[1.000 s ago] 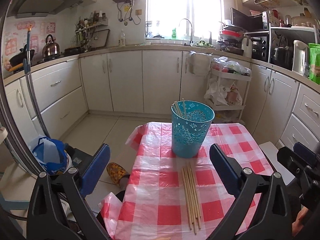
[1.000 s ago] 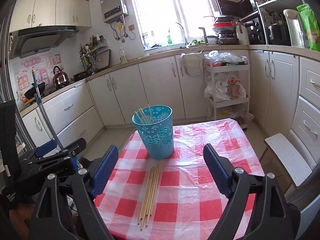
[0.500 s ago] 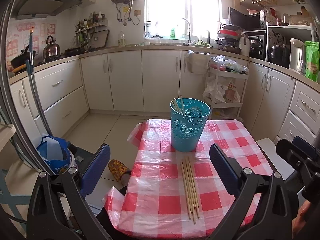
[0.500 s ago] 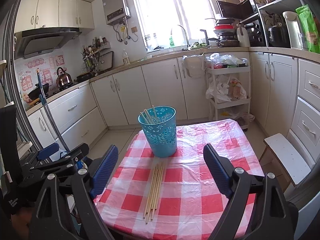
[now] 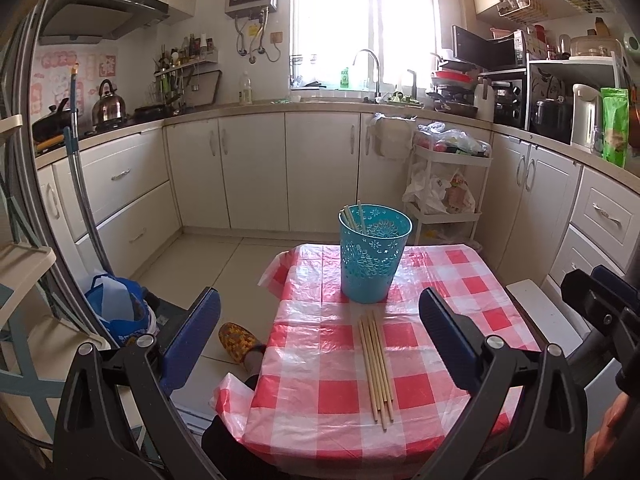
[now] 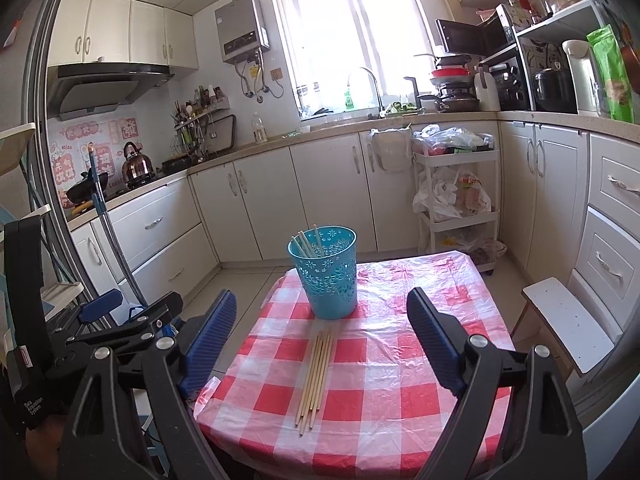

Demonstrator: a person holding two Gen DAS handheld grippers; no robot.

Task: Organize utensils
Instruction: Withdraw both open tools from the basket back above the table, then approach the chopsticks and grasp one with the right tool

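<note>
A teal perforated holder [image 5: 375, 256] stands at the far side of a small table with a red-and-white checked cloth [image 5: 340, 396]; a few wooden chopsticks lean inside it. Several loose chopsticks [image 5: 376, 364] lie in a bundle on the cloth in front of it. They also show in the right wrist view [image 6: 317, 372], with the holder [image 6: 325, 272] behind. My left gripper [image 5: 320, 332] is open and empty, held back above the table's near edge. My right gripper [image 6: 320, 336] is open and empty, also back from the table.
White kitchen cabinets [image 5: 256, 168] run around the room. A white trolley with bags [image 5: 448, 184] stands behind the table on the right. A white stool [image 6: 564, 324] is at the right. A blue bag [image 5: 116, 308] and a slipper [image 5: 238, 340] lie on the floor left.
Both grippers have pulled back and up from the table, so the holder and chopsticks look smaller and farther. Nothing on the table has moved.
</note>
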